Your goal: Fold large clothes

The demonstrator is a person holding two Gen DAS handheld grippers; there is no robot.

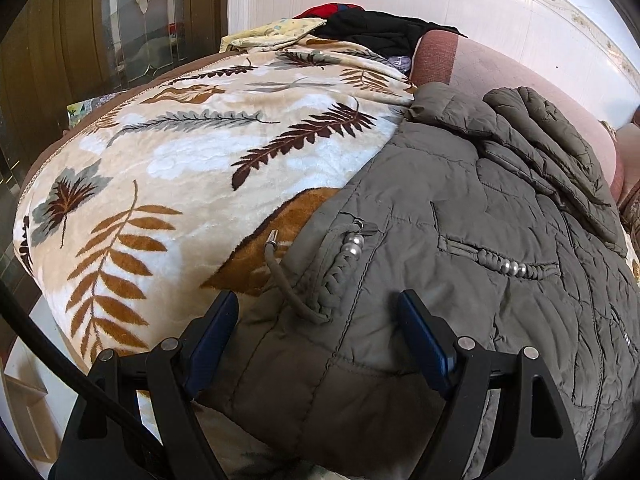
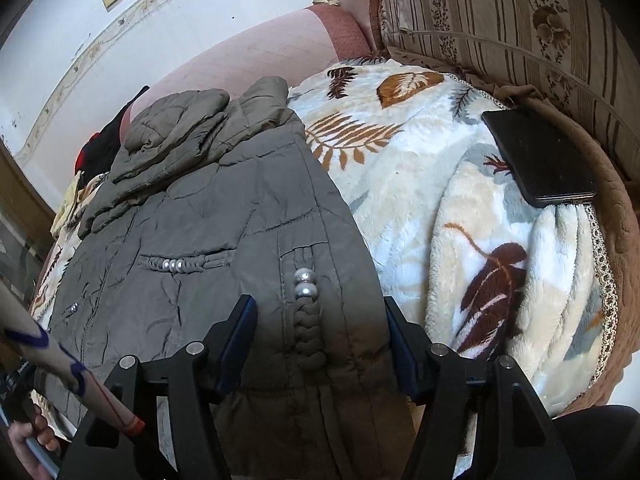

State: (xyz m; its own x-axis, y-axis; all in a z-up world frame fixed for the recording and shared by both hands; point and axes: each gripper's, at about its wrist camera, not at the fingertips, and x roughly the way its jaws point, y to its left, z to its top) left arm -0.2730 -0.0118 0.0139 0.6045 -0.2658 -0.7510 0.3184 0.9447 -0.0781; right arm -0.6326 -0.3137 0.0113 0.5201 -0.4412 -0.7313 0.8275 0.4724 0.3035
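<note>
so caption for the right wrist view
Open right gripper straddling the hem of a quilted jacket on a leaf-print blanket.

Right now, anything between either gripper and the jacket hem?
Nothing visible. The left gripper and right gripper both stand open directly over the near edge of the olive quilted jacket. A loose drawstring lies by the left one; the phone sits well aside.

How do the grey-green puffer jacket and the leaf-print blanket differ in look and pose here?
The jacket is plain grey-green, quilted and crinkled; the blanket is plush cream with brown and grey leaves. The jacket lies on top, sleeves folded across it; the blanket is spread flat beneath, covering the sofa. Both lie still, ungripped.
</note>
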